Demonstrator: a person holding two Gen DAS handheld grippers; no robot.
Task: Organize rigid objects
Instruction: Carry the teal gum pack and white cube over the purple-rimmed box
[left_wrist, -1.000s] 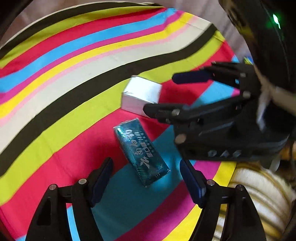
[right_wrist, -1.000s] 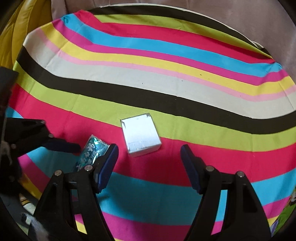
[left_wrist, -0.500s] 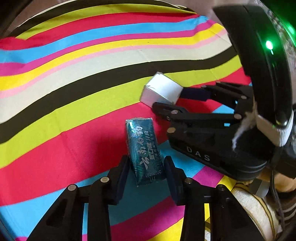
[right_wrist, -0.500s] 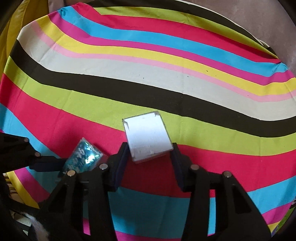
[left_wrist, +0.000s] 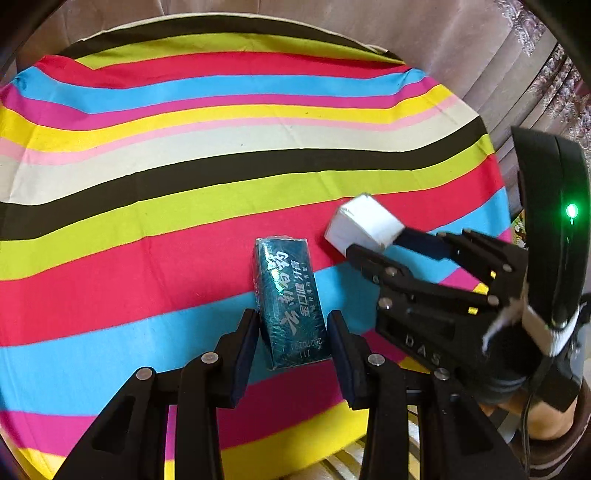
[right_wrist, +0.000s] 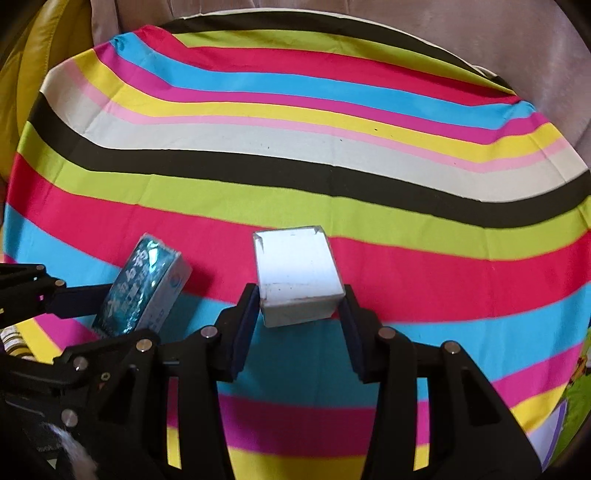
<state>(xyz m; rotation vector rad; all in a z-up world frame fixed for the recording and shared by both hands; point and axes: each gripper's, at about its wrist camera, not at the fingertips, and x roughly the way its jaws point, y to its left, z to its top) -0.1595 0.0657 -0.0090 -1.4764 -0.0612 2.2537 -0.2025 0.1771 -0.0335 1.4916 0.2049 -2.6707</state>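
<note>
A teal foil-wrapped pack (left_wrist: 286, 295) with white lettering sits between the pads of my left gripper (left_wrist: 291, 321), which is shut on its near end. In the right wrist view the same pack (right_wrist: 144, 291) is tilted, its far end up off the striped cloth (right_wrist: 295, 192). A plain white box (right_wrist: 295, 266) is clamped by its two sides in my right gripper (right_wrist: 299, 299), just right of the pack. From the left wrist view the white box (left_wrist: 364, 223) juts out past the right gripper's fingertips.
The round surface under the striped cloth (left_wrist: 184, 147) ends at beige upholstery (right_wrist: 480, 37) behind. A yellow cushion (right_wrist: 22, 74) lies at the left, patterned curtains (left_wrist: 561, 81) at the far right. A person's hand (left_wrist: 546, 424) holds the right gripper.
Both grippers went from open around their objects to shut on them. The teal pack and the white box have since shifted with the grippers, and the pack now tilts.
</note>
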